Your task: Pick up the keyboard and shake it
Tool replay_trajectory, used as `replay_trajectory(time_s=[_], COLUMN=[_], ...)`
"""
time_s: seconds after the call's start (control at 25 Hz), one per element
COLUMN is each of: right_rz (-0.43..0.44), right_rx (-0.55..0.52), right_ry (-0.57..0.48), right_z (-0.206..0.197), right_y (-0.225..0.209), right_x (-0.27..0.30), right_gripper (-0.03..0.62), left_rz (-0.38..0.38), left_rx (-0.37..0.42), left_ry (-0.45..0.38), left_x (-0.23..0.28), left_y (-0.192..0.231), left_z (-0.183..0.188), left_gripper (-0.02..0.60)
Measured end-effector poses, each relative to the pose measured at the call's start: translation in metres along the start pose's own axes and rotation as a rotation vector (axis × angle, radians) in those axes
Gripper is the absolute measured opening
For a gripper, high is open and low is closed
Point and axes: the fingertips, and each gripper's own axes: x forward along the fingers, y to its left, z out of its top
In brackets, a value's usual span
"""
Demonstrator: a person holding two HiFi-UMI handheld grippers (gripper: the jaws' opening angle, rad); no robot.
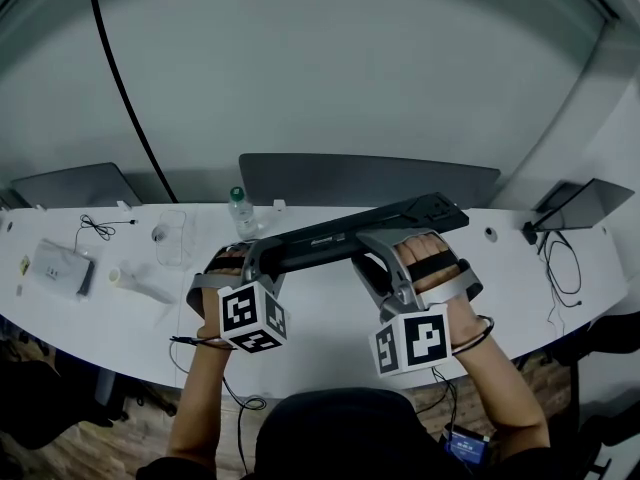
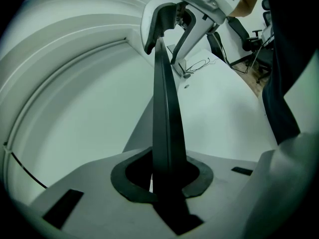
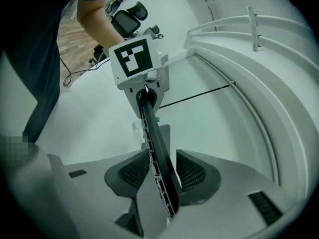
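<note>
Keyboard (image 1: 330,240) is held clear of the white tabletop (image 1: 330,318), slanting with its right end farther from the person. The left claw (image 1: 258,260) is clamped narrow on its left end, and the right claw (image 1: 385,253) grips its right part with the ribbed pads (image 3: 192,173) pressed on both faces. In the left gripper view the left claw (image 2: 162,176) pinches the edge-on keyboard (image 2: 164,108), which runs up to the right claw (image 2: 174,14). In the right gripper view the right claw (image 3: 162,171) holds the same board (image 3: 154,143). Closest in the way is a water bottle (image 1: 241,213), just beyond the left end. A clear cup (image 1: 172,236) and a white box (image 1: 62,268) lie farther left, a looped cable (image 1: 560,268) far right, and a dark panel (image 1: 365,178) stands behind.
</note>
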Motion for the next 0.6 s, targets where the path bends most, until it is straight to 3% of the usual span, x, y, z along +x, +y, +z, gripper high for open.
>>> replay_trajectory(time_s=[0.6], right_rz=[0.029], right_rx=[-0.123], right_ry=[0.152], right_z=[-0.017], right_y=[0.024], right_x=[0.030], right_gripper=[0.160], left_rz=[0.021], left_rx=[0.110], left_ry=[0.036], left_x=[0.005], left_y=[-0.007], left_z=[0.011], left_gripper=[0.091])
